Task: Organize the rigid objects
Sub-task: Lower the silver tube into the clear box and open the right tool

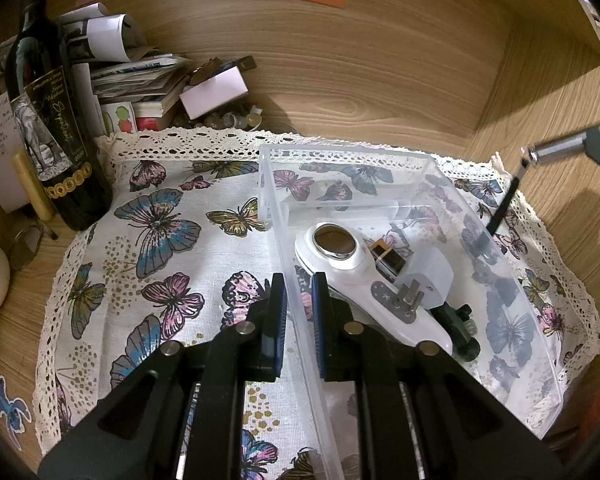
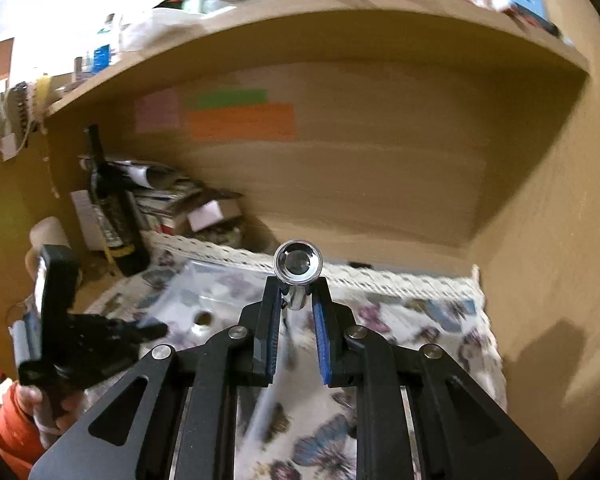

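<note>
Right gripper [image 2: 296,300] pinches the flashlight [image 2: 298,268] by its tail; the blurred view suggests it could slip. Left gripper [image 1: 299,292] clamps the box [image 1: 340,152] wall.

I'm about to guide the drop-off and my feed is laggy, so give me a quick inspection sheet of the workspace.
Surface: white butterfly-print cloth with lace edge on a wooden desk.
Job's things: clear plastic rectangular bin holds a white handheld device with an oval metal head, a white plug adapter and small dark parts; shiny metal cylinder.
Clutter: dark wine bottle, stacked papers, coloured notes on the back wall.
Grippers: left gripper straddles the bin's near wall, whether clamped is unclear; right gripper shut on the cylinder.
Cables: a black strap hangs from the cylinder.
Surroundings: wooden alcove under a cluttered shelf.
</note>
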A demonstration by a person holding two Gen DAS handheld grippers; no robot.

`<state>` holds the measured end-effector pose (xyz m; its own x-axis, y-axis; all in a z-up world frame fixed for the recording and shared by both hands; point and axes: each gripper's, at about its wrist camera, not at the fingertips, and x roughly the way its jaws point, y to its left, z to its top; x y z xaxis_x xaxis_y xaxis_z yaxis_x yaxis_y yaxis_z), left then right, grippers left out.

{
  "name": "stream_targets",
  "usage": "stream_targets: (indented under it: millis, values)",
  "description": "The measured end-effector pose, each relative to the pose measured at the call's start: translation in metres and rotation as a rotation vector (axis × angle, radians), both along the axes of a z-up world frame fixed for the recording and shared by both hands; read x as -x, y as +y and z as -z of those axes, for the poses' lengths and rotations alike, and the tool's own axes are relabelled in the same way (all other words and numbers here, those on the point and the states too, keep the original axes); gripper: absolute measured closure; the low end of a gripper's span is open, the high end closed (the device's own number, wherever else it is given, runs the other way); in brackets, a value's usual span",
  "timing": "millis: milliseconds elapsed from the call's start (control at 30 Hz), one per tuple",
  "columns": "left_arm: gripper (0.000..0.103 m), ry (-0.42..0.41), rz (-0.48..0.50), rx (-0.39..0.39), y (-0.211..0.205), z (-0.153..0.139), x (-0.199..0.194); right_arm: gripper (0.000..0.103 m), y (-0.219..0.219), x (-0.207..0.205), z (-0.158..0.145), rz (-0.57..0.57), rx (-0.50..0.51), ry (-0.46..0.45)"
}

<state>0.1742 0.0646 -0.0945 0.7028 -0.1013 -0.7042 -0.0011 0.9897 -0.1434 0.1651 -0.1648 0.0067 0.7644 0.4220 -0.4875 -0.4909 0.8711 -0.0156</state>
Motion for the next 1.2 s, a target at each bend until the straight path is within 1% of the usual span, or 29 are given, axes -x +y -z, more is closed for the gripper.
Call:
stream_targets:
  millis: [133,233,400,567,767,867,1000,1200]
  values:
    - [0.091,0.000,0.002,0.005,0.000,0.000,0.000,0.089,0.021,-0.001,-0.002,-0.065,-0.006,-0.001]
    - [0.091,-0.001,0.004,0.008,0.000,0.000,0.000,0.089,0.034,-0.003,0.003,-0.099,0.011,0.013]
    - [0.091,-0.002,0.004,0.009,0.001,0.000,0.000,0.089,0.053,-0.013,0.028,-0.143,0.073,0.095]
    - [0.091,-0.002,0.004,0.011,0.001,0.000,0.000,0.089,0.068,-0.020,0.057,-0.170,0.166,0.169]
    - [0.091,-0.003,0.003,0.013,0.001,0.000,0.000,0.089,0.075,-0.020,0.073,-0.194,0.242,0.215]
    - [0.091,-0.003,0.005,0.012,0.000,0.000,0.000,0.089,0.071,-0.024,0.080,-0.195,0.245,0.266]
    - [0.091,-0.003,0.004,0.013,0.000,0.000,0.000,0.088,0.065,-0.026,0.084,-0.190,0.244,0.309]
    - [0.091,-0.002,0.003,0.012,0.000,0.000,0.000,0.088,0.059,-0.021,0.084,-0.189,0.242,0.320]
